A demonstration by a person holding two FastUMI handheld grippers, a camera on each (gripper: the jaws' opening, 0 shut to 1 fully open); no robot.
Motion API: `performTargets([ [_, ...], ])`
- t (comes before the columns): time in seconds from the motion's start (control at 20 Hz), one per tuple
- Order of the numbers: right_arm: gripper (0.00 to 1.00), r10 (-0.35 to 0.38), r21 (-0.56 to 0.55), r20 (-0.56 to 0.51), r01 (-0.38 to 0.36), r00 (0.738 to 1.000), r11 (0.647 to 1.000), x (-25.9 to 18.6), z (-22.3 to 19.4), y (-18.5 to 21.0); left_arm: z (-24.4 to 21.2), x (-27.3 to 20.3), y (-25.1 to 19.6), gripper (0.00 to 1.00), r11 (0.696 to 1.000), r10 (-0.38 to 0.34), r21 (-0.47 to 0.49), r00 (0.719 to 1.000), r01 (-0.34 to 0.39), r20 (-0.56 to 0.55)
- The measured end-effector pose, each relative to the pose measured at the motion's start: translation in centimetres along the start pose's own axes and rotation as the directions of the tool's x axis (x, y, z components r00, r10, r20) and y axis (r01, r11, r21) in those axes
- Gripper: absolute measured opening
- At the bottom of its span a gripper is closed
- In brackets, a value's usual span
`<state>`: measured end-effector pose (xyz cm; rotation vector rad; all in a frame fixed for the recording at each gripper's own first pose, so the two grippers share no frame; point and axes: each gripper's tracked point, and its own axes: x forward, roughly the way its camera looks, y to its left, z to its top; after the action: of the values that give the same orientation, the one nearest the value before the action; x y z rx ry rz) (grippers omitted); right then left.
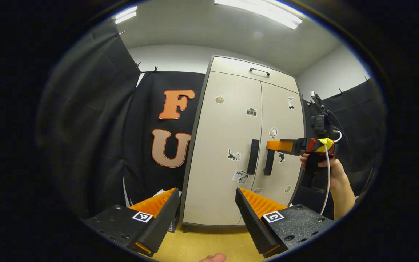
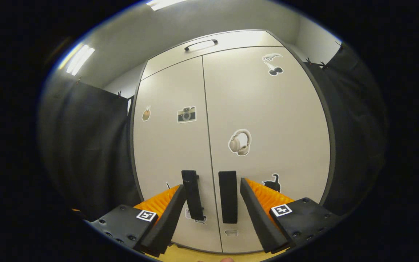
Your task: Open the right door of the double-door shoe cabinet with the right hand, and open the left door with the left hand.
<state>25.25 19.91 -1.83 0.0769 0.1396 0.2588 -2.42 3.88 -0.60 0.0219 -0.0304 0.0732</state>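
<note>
Closest up in the left gripper view is the left gripper (image 1: 207, 209), jaws spread wide with nothing between them, hanging over a strip of yellowish floor (image 1: 209, 242) well short of the shoe cabinet (image 1: 231, 145). Both cabinet doors are shut: left door (image 1: 224, 145) and right door (image 1: 282, 120) sit flush, with a narrow top panel that has its own slim handle (image 1: 259, 71).

So that's two doors and two dark vertical handles side by side at the seam, the left handle (image 1: 253, 157) and the right handle (image 1: 268, 162). Farther off in the same view you can see the right gripper (image 1: 280, 145), held by a hand (image 1: 326, 169), with its tips up around the right handle; can't tell from here if they touch it.

Right gripper view is way closer. The right gripper (image 2: 213, 203) is also open, and both handles sit in the gap between its fingers, left handle (image 2: 192, 195) nearer one finger and right handle (image 2: 228, 196) nearer the other. Neither finger looks to be pressing on anything.

Stickers all over the doors: a camera (image 2: 186, 114), headphones (image 2: 239, 142), a black cat (image 2: 272, 183), plus some smaller ones. I count two ceiling lights (image 1: 256, 12) in the left gripper view. Black cloth (image 1: 96, 127) hangs on both sides of the cabinet.
</note>
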Motion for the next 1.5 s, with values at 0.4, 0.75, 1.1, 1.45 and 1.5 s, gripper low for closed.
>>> performTargets([
  [0.4,0.97,-0.09,-0.058,-0.046,0.087,0.995,0.994,4.1,-2.5,-2.9,-0.6,0.1,0.6,0.94,1.0,-0.003,0.0,1.0,0.003,-0.002],
  [0.75,0.82,-0.19,-0.103,-0.056,0.183,0.98,0.978,4.5,-3.7,-3.7,-0.6,-0.7,0.7,0.94,1.0,0.007,0.015,1.0,-0.007,0.005],
  [1.1,0.52,-0.121,-0.043,-0.121,0.117,0.985,0.992,4.7,-5.1,-2.4,-0.8,-0.8,0.4,0.94,1.0,-0.011,-0.001,1.0,0.011,0.009],
  [1.45,0.26,-0.084,-0.054,-0.113,0.078,0.99,0.995,4.7,-5.1,-2.3,-0.7,-0.7,-0.1,0.94,1.0,-0.011,0.009,1.0,0.011,0.011],
  [1.5,0.26,-0.073,-0.052,-0.113,0.068,0.991,0.996,4.6,-5.2,-2.3,-0.8,-0.8,-0.3,0.94,1.0,-0.019,0.012,1.0,0.019,0.008],
])
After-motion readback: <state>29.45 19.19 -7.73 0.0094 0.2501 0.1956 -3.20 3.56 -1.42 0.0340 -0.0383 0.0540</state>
